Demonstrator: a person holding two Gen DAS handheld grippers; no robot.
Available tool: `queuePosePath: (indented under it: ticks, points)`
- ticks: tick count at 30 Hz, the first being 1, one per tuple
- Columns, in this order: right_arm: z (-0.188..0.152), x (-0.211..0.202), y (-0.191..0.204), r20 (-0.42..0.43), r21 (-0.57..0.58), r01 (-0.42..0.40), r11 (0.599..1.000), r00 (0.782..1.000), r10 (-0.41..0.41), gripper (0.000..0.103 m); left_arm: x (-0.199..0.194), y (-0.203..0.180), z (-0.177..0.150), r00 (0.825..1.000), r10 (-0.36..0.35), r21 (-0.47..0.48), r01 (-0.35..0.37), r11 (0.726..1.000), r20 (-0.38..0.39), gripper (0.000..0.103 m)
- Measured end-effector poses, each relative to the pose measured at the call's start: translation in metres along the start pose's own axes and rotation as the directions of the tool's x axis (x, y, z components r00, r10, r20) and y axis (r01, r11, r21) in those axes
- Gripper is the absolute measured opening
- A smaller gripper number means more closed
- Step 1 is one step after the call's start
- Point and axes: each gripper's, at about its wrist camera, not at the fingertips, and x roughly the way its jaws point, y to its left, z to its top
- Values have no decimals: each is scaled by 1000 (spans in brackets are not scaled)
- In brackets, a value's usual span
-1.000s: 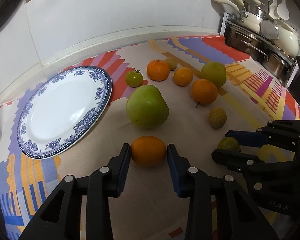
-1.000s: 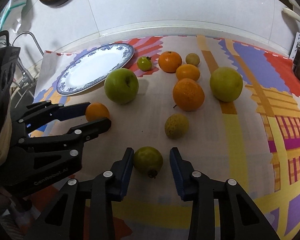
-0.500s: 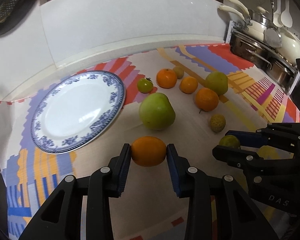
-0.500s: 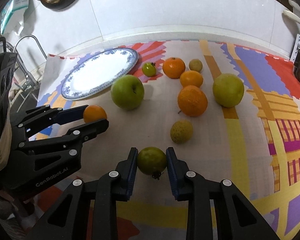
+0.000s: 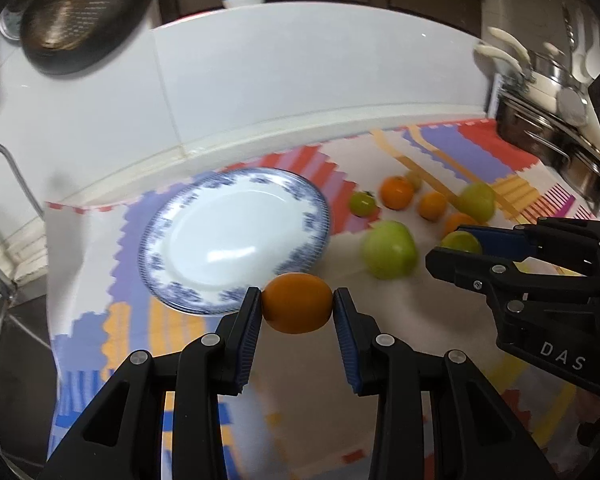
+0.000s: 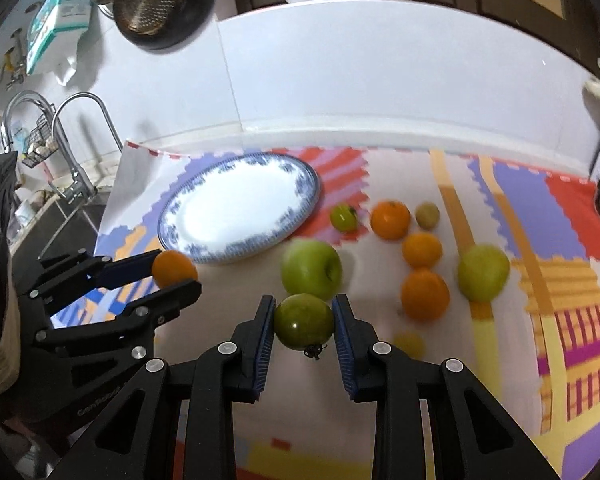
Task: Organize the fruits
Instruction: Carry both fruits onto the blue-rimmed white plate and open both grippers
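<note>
The blue-rimmed plate (image 5: 236, 236) is bare: the left gripper (image 5: 297, 309) clamps an orange (image 5: 297, 308), the right gripper (image 6: 304, 322) clamps a green tomato (image 6: 304, 321), and eight fruits lie on the mat (image 6: 512, 200).

Left gripper (image 5: 297, 307) clamped on an orange (image 5: 297, 309), both blue pads pressing its sides, fruit lifted clear of the patterned cloth (image 5: 384, 344). Blue-rimmed plate (image 5: 204, 298) sits empty just beyond it, toward the cloth's left edge. Right gripper (image 5: 458, 249) enters from the right, closed on a small green fruit (image 5: 460, 242). Big green apple (image 5: 388, 249) lies on the cloth mid-right; 3 more oranges and other green fruits blurred behind it. Pans racked at far right corner.
</note>
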Motion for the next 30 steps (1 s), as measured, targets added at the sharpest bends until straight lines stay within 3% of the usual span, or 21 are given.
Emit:
queuePosePath:
  ticks: [11, 20, 30]
  points:
    - [51, 46, 24, -26, 9, -71, 997, 997, 71, 30, 8, 52, 28, 997, 64, -35, -63, 997, 31, 36]
    - [90, 98, 32, -92, -12, -53, 999, 994, 51, 30, 48, 91, 48, 997, 79, -88, -80, 993, -20, 36]
    - [103, 145, 36, -174, -21, -49, 999, 984, 45, 30, 104, 109, 50, 991, 71, -110, -84, 990, -116, 36]
